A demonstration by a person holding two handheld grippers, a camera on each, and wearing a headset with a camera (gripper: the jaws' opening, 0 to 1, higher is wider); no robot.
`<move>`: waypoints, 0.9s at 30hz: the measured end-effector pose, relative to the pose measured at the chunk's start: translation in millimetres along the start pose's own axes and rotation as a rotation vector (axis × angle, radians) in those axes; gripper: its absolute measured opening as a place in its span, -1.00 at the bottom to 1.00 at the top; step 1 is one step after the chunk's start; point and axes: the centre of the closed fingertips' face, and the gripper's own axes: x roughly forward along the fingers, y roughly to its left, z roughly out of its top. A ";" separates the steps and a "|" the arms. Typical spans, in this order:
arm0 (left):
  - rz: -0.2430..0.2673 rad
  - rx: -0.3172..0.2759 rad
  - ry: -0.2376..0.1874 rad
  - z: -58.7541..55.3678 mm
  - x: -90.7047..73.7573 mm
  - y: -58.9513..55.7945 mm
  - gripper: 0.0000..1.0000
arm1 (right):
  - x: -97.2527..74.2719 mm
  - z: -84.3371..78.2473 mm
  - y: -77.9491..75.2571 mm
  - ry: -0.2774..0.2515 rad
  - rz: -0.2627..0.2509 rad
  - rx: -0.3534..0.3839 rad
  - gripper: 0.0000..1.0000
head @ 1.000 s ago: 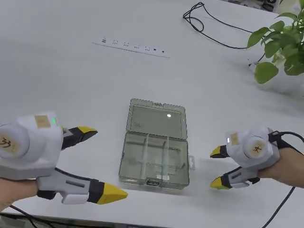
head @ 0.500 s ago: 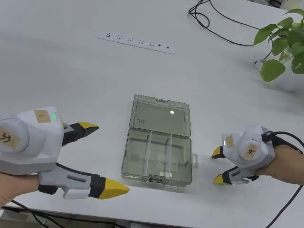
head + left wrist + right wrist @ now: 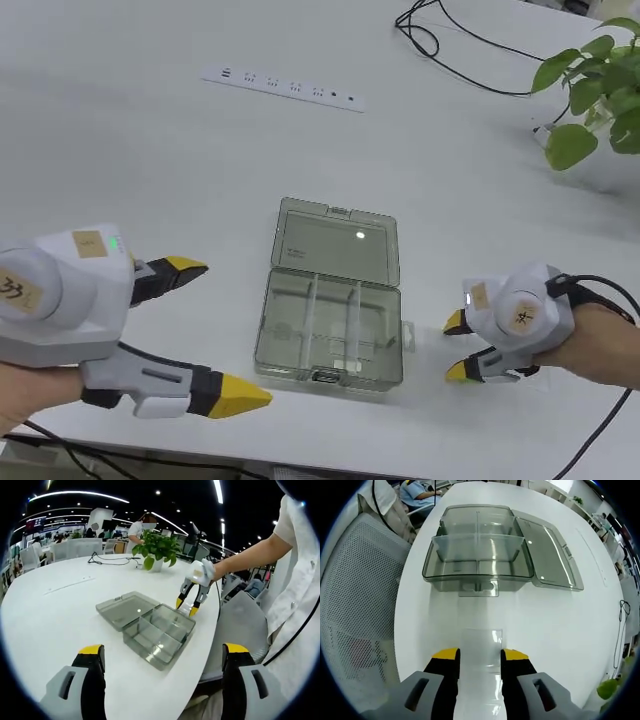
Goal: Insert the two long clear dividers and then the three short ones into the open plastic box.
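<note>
The open plastic box point(image 3: 330, 320) lies mid-table with its lid point(image 3: 338, 240) flat behind it; two clear long dividers point(image 3: 310, 318) stand inside. My left gripper point(image 3: 212, 332) hovers left of the box, open wide with nothing between its jaws. In the left gripper view the box point(image 3: 157, 630) is ahead, with my right gripper point(image 3: 189, 605) just past it. My right gripper point(image 3: 458, 347) sits low at the box's right. In its own view the right gripper point(image 3: 480, 655) has its jaws against both edges of a short clear divider point(image 3: 482, 647) lying flat on the table, facing the box point(image 3: 477, 560).
A white power strip point(image 3: 285, 88) lies far behind the box, a black cable point(image 3: 450, 55) loops at the back right and a potted plant point(image 3: 600, 90) stands at the right. The table's near edge runs just under both grippers. A mesh chair point(image 3: 362, 605) stands beside the table.
My right gripper's jaws have narrowed, closing in on the short divider. My left gripper has stayed in place and open. The head camera shifted slightly.
</note>
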 end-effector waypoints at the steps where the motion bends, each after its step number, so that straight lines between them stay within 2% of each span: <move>1: 0.001 0.003 0.003 -0.5 -0.1 0.1 0.99 | -0.1 0.0 0.1 -0.003 0.000 0.002 -0.34; 15: -0.010 0.011 0.009 0.7 0.0 -4.7 0.98 | -2.8 4.9 4.3 -0.027 -0.032 0.029 -0.35; 24: -0.018 0.025 -0.004 9.5 -0.3 -4.9 0.97 | -22.9 16.8 3.1 -0.061 -0.097 0.053 -0.36; 27: -0.021 0.012 -0.016 13.3 0.2 -5.1 0.95 | -33.6 24.9 3.7 -0.085 -0.123 0.057 -0.36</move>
